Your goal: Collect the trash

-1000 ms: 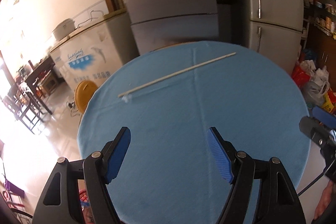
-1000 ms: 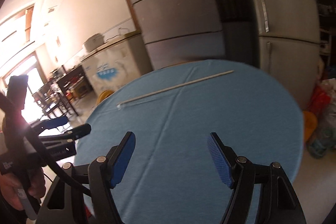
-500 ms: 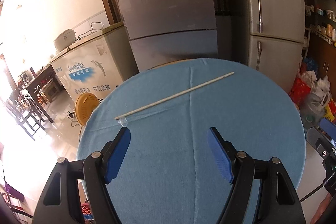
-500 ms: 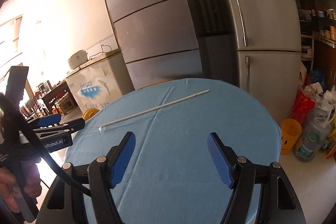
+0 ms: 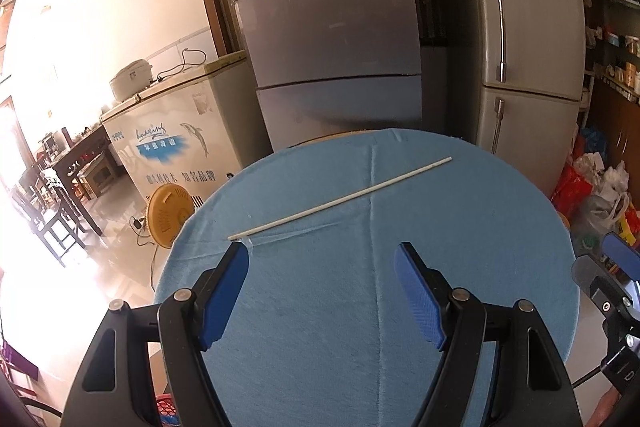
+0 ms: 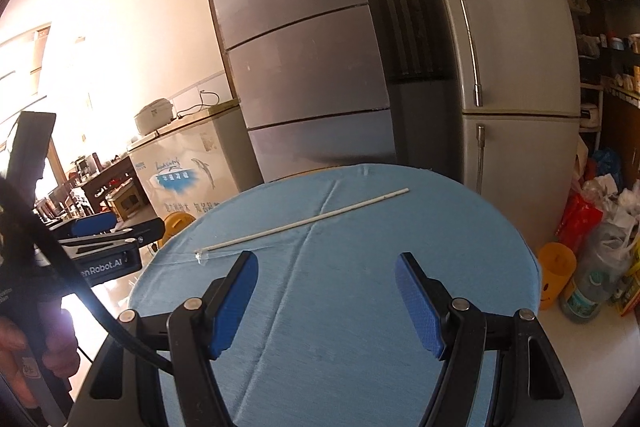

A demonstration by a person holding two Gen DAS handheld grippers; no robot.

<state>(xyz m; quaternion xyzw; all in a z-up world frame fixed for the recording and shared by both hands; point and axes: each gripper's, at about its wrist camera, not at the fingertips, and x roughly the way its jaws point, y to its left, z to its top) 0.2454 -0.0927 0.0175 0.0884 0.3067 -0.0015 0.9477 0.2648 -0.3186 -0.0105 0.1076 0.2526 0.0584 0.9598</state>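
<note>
A long thin white stick (image 5: pixel 340 201) lies slantwise on the far half of a round table with a blue cloth (image 5: pixel 360 307). A bit of clear wrapper sits at its near left end. It also shows in the right wrist view (image 6: pixel 304 223). My left gripper (image 5: pixel 322 291) is open and empty, held above the table's near side, its left finger close to the stick's near end. My right gripper (image 6: pixel 326 295) is open and empty, above the table (image 6: pixel 340 327) short of the stick.
Two grey fridges (image 5: pixel 328 27) stand right behind the table. A white chest freezer (image 5: pixel 172 143) and a yellow fan (image 5: pixel 168 215) are at the left. Bags of trash (image 6: pixel 600 227) and a yellow bin (image 6: pixel 556 275) sit on the floor at the right.
Both grippers have pulled back and tilted up, so the table and stick look farther and lower. Both stay open. The stick has not moved.
</note>
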